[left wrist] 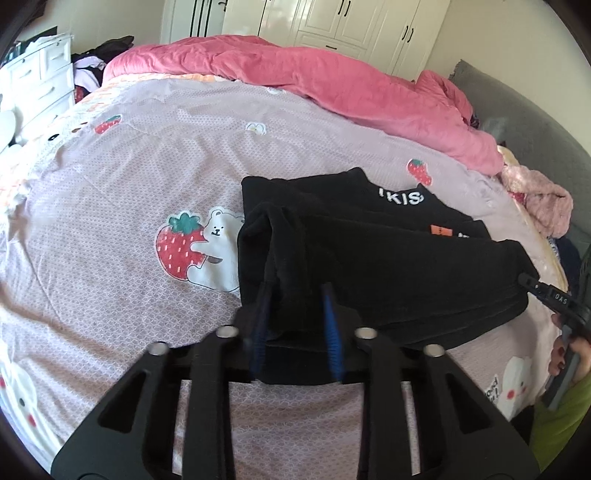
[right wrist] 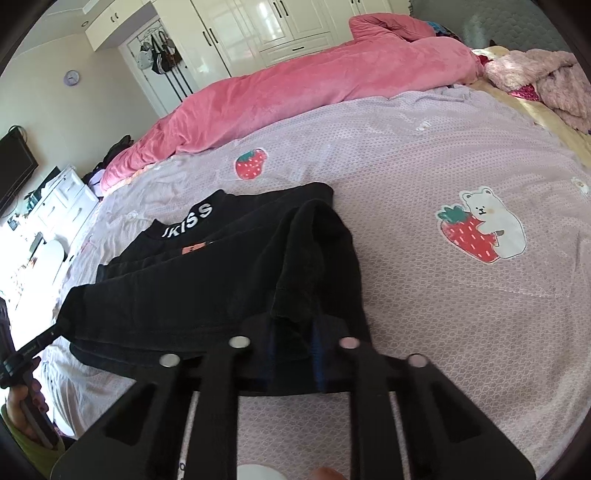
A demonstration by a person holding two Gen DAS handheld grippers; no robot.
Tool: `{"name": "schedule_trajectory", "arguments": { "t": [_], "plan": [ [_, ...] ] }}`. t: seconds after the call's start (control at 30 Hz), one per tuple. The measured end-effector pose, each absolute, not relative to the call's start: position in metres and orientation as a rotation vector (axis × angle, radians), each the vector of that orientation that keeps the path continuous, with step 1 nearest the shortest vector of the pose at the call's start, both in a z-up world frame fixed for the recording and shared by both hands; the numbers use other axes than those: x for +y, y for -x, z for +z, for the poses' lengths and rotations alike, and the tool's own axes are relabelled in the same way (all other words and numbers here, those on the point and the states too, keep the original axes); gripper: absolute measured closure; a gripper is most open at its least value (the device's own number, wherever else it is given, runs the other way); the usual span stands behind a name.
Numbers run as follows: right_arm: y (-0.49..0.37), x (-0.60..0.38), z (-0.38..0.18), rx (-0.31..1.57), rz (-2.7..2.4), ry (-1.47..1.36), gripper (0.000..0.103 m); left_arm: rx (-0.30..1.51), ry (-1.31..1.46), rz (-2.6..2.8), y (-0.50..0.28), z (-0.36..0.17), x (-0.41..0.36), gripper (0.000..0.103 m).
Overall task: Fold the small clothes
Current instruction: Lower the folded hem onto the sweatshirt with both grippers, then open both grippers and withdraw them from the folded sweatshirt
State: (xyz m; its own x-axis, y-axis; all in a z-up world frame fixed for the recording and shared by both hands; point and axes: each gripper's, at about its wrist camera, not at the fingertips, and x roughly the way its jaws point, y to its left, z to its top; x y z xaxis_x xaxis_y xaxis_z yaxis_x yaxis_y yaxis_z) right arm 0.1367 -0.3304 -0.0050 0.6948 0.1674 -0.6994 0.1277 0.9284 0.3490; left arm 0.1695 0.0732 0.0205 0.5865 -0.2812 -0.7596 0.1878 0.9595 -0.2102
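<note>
A small black garment with white lettering at the collar and an orange patch lies partly folded on the lilac strawberry-print bedsheet. My left gripper is shut on its near left hem, blue pads pinching the fabric. The right gripper's tip shows at the garment's right corner. In the right wrist view the same garment lies ahead. My right gripper is shut on its near right hem. The left gripper's tip touches the garment's far corner.
A rolled pink duvet lies along the far side of the bed. A fluffy pink garment sits near the head end. White drawers and clutter stand left of the bed. White wardrobes line the far wall.
</note>
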Motion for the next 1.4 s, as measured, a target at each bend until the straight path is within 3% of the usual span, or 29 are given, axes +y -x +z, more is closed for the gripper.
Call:
{"name": "schedule_trajectory", "arguments": {
  "t": [0.23,0.6,0.9,1.1,1.17,1.23,1.3,1.4],
  "plan": [
    [-0.133,-0.345,0.006,0.743,0.064,-0.479,0.096,0.855,0.18,-0.334,-0.169,0.039,0.079,0.098],
    [-0.175,-0.372,0.039,0.606,0.191,-0.757,0.096,0.848,0.523,-0.379,-0.222,0.048,0.117,0.099],
    [-0.235,-0.385,0.016,0.662,0.104,-0.819,0.096,0.856,0.569,-0.319,-0.264,0.033,0.115,0.098],
    [-0.259,-0.386,0.004,0.696,0.067,-0.809,0.092,0.843,0.593,-0.276,-0.293,0.023,0.123,0.087],
    [-0.263,-0.387,-0.003,0.711,0.056,-0.812,0.087,0.836,0.629,-0.27,-0.297,0.018,0.131,0.084],
    [-0.264,-0.388,-0.007,0.711,0.045,-0.814,0.072,0.84,0.637,-0.255,-0.297,0.015,0.138,0.081],
    [-0.263,-0.394,-0.006,0.693,0.008,-0.811,0.051,0.833,0.625,-0.235,-0.295,0.016,0.143,0.081],
    [-0.256,-0.403,-0.003,0.675,-0.023,-0.834,0.05,0.819,0.628,-0.205,-0.289,0.018,0.153,0.081]
  ]
}}
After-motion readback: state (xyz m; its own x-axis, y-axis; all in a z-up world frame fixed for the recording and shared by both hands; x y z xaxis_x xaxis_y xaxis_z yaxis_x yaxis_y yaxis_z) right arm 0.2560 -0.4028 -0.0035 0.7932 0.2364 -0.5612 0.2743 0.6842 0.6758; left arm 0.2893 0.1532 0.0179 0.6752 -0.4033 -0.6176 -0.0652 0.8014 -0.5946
